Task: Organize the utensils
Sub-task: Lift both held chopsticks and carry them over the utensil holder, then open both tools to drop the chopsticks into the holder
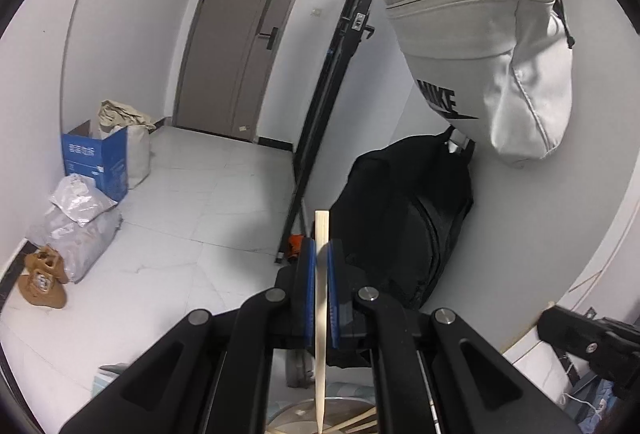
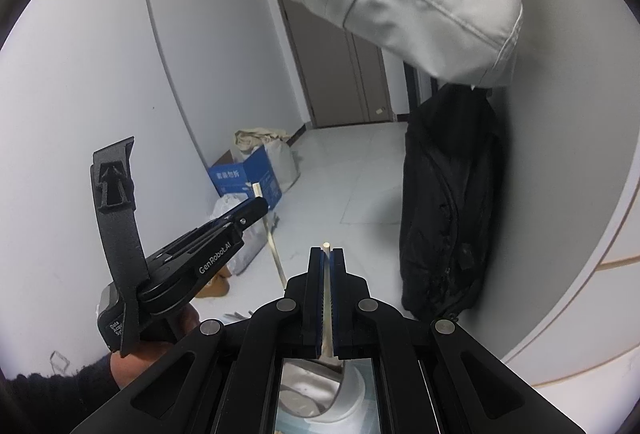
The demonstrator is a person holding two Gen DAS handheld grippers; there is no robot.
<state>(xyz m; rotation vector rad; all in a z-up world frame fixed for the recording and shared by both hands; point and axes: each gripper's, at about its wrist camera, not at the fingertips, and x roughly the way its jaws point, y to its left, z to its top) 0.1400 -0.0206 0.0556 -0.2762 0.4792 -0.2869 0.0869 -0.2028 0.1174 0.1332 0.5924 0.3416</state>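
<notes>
My left gripper (image 1: pixel 321 254) is shut on a pale wooden chopstick (image 1: pixel 321 228) that stands nearly upright between the blue pads, its pointed end hanging over a round dish (image 1: pixel 296 416) holding more chopsticks (image 1: pixel 360 420). The right wrist view shows the left gripper (image 2: pixel 258 205) from the side, the chopstick (image 2: pixel 273 242) slanting down from it, and a person's hand (image 2: pixel 152 350) on its grip. My right gripper (image 2: pixel 327 253) is shut on a slim pale utensil handle (image 2: pixel 328 314) whose round end pokes above the fingertips. A white container (image 2: pixel 344 390) lies below it.
A white bag (image 1: pixel 492 46) hangs on the right wall above a black backpack (image 1: pixel 404 218). A black metal frame (image 1: pixel 320 122) leans nearby. A blue box (image 1: pixel 96 158), sacks (image 1: pixel 80 226) and brown shoes (image 1: pixel 42 278) line the left wall; a grey door (image 1: pixel 244 46) stands behind.
</notes>
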